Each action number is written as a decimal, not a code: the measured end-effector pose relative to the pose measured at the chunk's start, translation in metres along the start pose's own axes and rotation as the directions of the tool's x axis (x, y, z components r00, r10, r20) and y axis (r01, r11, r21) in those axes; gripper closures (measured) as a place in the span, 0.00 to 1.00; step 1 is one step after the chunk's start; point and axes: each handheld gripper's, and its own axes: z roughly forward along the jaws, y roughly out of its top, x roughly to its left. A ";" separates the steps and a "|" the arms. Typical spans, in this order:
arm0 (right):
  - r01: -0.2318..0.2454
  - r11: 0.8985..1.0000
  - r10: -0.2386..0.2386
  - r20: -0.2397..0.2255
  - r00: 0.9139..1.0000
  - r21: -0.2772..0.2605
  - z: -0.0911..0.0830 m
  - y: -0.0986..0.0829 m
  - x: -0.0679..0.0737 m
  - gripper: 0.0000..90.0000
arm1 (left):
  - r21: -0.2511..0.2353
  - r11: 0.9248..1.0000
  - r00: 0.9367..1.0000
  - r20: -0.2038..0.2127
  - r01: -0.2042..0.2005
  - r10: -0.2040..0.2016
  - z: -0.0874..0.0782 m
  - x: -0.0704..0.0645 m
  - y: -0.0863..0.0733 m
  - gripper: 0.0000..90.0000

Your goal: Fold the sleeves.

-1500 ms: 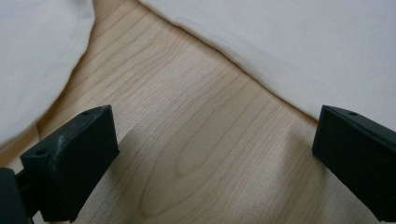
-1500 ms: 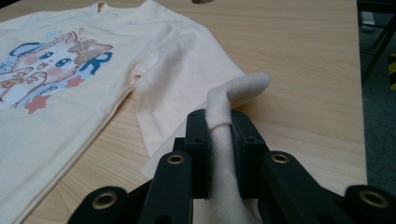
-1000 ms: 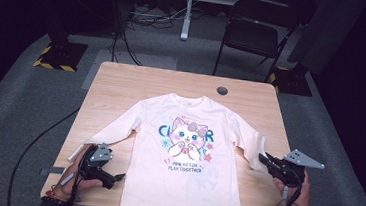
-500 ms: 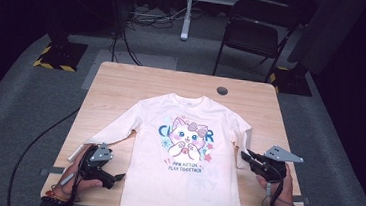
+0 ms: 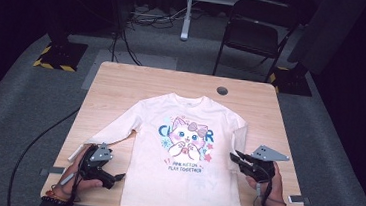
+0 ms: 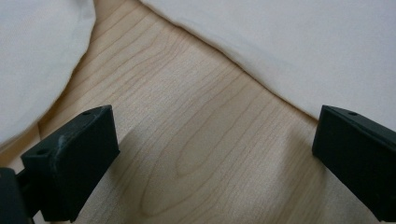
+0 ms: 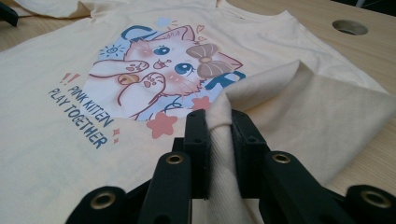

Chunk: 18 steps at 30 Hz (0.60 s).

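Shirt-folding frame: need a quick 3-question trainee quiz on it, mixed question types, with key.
1. True or false: the right gripper is shut on the sleeve of the shirt.
2. Multiple choice: what lies between the open jaws of the left gripper? A) shirt hem B) bare table C) a cable
3. Fill in: the round hole in the table lies beyond the shirt's ____.

Key:
1. True. In the right gripper view, cream fabric is pinched between the jaws, and the sleeve is folded over the shirt's body.
2. B. Wood grain shows between the jaws, with shirt fabric farther off.
3. Collar, toward the far edge in the high view.
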 end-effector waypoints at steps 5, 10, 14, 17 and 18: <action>0.013 1.000 -0.013 -0.027 1.000 0.005 0.005 0.002 0.005 0.87 | 0.000 1.000 1.000 0.000 0.000 0.000 0.000 0.000 0.000 0.00; 0.038 0.999 -0.038 -0.048 0.998 0.011 0.009 0.004 0.014 0.87 | -0.001 1.000 1.000 0.000 0.000 0.000 0.000 0.000 0.000 0.00; 0.055 0.998 -0.054 -0.065 0.996 0.017 0.012 0.005 0.020 0.87 | 0.000 1.000 1.000 0.000 0.000 0.000 0.000 0.000 0.000 0.00; 0.065 0.998 -0.064 -0.076 0.995 0.023 0.013 0.005 0.023 0.87 | 0.000 1.000 1.000 0.000 0.000 0.000 0.000 0.000 0.000 0.00; 0.072 0.997 -0.070 -0.079 0.994 0.023 0.014 0.006 0.024 0.87 | 0.000 1.000 1.000 0.000 0.000 0.000 0.000 0.000 0.000 0.00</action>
